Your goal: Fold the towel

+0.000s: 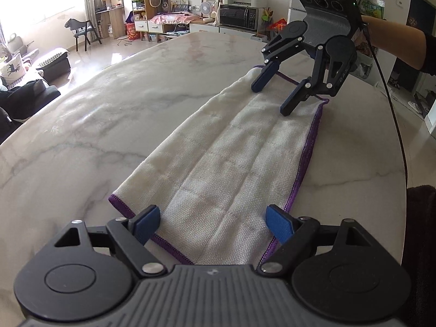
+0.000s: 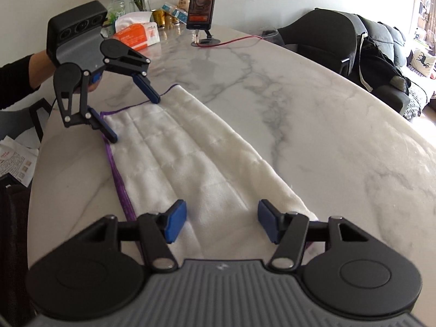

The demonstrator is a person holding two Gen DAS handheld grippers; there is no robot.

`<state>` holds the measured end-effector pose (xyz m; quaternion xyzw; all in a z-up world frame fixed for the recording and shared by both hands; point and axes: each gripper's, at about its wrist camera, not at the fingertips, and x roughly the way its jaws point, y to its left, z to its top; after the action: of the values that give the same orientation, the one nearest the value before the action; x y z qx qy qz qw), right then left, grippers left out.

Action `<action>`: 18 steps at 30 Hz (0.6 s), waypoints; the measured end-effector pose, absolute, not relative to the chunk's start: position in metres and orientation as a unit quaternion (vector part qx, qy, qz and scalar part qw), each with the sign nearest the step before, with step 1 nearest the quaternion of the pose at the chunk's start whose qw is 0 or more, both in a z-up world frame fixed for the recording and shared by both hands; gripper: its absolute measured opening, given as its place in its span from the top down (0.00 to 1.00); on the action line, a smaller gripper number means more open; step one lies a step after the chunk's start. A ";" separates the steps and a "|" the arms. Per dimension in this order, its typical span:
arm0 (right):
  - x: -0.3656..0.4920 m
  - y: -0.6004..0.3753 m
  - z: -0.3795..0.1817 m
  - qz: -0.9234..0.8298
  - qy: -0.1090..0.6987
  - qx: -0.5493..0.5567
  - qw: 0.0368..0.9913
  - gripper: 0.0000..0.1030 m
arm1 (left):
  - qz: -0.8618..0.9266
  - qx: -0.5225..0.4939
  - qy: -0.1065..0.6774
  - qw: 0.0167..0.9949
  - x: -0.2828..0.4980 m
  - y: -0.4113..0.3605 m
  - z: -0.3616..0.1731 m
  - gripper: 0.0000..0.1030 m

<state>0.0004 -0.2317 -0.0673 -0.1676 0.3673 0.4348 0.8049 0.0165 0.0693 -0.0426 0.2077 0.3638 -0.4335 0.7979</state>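
Both claws gape wide over opposite short ends of the towel [image 1: 218,163]: left claw [image 1: 211,224], right claw [image 2: 222,224], poised, I judge, to pinch the ends for the next fold.

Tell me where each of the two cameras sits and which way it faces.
Left wrist view: sits behind the open left gripper, looking along the white purple-edged towel toward the right gripper and the forearm holding it.
Right wrist view: sits behind the open right gripper, looking the opposite way along the towel toward the left gripper and the hand behind it.
Shared: the towel, both grippers, the marble table.
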 end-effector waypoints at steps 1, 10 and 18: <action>-0.001 -0.238 -0.067 0.429 0.368 -0.166 0.808 0.39 | -0.432 0.207 0.363 0.799 0.016 0.070 -0.042 0.17; -0.013 -0.260 -0.068 0.413 0.364 -0.171 0.817 0.28 | -0.414 0.207 0.367 0.806 0.017 0.068 -0.038 0.16; 0.005 -0.228 -0.035 0.424 0.357 -0.134 0.822 0.29 | -0.320 0.166 0.376 0.853 0.003 0.074 -0.018 0.16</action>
<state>0.0047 -0.2275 -0.0354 -0.1343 0.3567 0.4235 0.8218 0.0034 0.0742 -0.0180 0.1664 0.3764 -0.3202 0.8533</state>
